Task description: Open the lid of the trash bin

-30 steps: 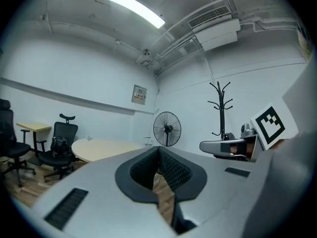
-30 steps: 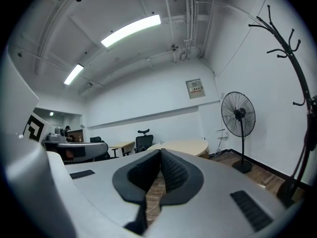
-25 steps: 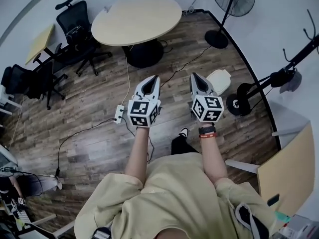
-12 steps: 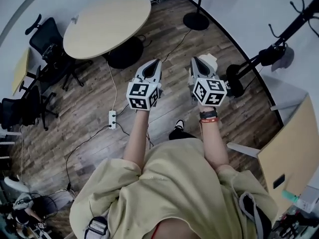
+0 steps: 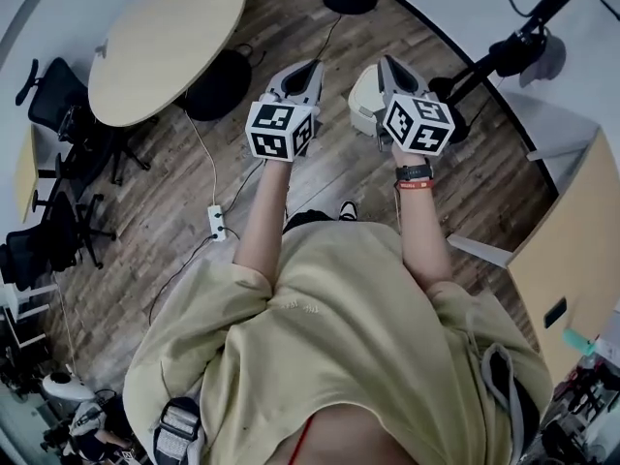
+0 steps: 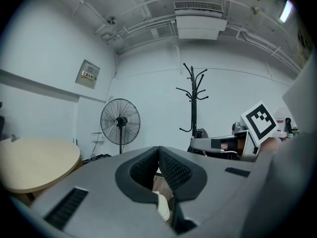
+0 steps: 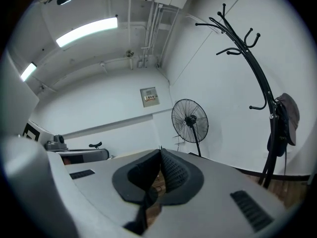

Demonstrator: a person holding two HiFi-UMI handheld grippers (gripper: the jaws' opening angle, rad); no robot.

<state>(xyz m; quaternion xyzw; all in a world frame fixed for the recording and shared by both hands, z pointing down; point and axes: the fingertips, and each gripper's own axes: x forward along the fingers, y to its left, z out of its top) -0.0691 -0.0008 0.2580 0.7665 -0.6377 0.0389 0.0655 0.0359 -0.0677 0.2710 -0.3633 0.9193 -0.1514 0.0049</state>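
**Left claw** (image 5: 311, 67): held out ahead of the person above the wooden floor (image 5: 145, 250). The jaws are pressed together at the tips with nothing gripped, as the left gripper view confirms.

**Right claw** (image 5: 387, 63): jaws likewise closed tip to tip and empty. It is level with the left claw.

**Trash bin** (image 5: 362, 100): cream and standing on the floor. In the head view it lies between the two claws, with its right side hidden behind the right claw. Contact cannot be told.

**Round desk** (image 5: 165, 42): far left, well apart from the bin.

**Office chairs** (image 5: 53, 100): beside the desk.

**Power strip** (image 5: 215, 223): on the floor, left of the person.

**Standing fan** (image 6: 120, 121) and **coat stand** (image 6: 193, 100): against the white wall.
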